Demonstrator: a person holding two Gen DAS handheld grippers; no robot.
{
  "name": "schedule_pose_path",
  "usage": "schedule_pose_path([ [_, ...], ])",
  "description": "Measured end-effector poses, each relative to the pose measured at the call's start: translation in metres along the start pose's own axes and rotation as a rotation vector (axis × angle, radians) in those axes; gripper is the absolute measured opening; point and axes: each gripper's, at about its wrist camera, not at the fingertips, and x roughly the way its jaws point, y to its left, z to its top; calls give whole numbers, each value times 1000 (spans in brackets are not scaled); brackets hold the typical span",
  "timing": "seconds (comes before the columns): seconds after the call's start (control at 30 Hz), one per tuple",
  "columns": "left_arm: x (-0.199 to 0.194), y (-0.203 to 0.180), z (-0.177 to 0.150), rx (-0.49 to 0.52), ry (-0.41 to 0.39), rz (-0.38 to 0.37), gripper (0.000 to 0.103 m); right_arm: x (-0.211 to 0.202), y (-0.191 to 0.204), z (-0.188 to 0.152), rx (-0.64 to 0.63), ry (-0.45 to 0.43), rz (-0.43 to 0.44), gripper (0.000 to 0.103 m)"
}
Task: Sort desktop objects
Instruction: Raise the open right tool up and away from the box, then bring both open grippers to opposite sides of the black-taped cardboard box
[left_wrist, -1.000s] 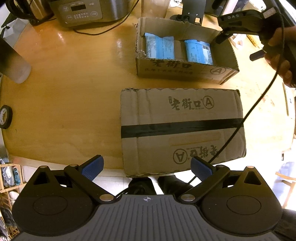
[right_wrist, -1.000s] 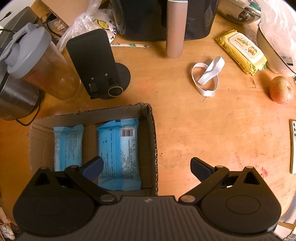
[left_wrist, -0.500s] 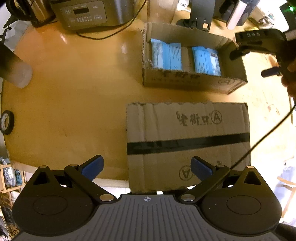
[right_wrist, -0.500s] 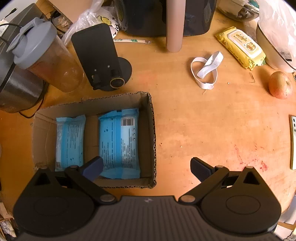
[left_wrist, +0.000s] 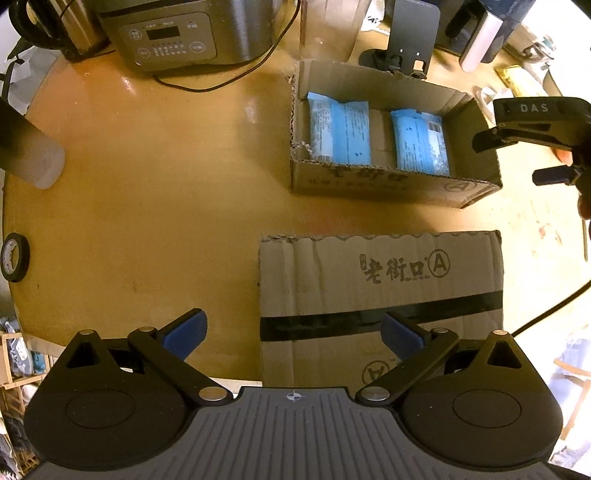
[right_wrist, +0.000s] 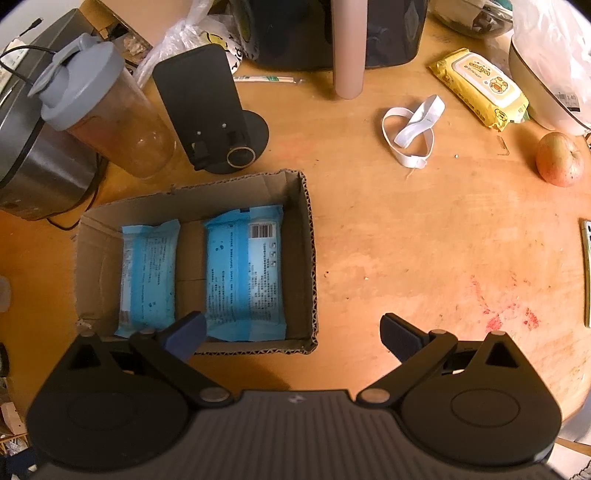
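An open cardboard box (left_wrist: 380, 182) (right_wrist: 308, 258) holds two blue wipe packets (left_wrist: 340, 133) (left_wrist: 421, 142), also seen in the right wrist view (right_wrist: 147, 275) (right_wrist: 243, 280). A closed, taped cardboard box (left_wrist: 380, 291) lies nearer the table's front edge. My left gripper (left_wrist: 293, 334) is open and empty, above the table edge and the closed box. My right gripper (right_wrist: 291, 332) is open and empty, above the open box's near right corner; it also shows in the left wrist view (left_wrist: 532, 125).
A yellow wipes pack (right_wrist: 480, 88), a white elastic band (right_wrist: 410, 129) and an apple (right_wrist: 559, 158) lie at the right. A shaker bottle (right_wrist: 107, 114), a black phone stand (right_wrist: 210, 114), a rice cooker (left_wrist: 184, 33) and a tape roll (left_wrist: 14, 256) stand around.
Both grippers have drawn back and up, so both boxes sit farther off in view. Both stay open and empty. The packets and boxes have not moved.
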Motion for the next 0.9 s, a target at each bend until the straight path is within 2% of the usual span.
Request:
schedule_pose_path([
  [0.43,1,-1,1,10,4,-2,103,-7,2,-17,-18,1,15,103],
  [0.9,3,1,-1,9,8,-2,103,-13,6,-60,-42,45,34,103],
])
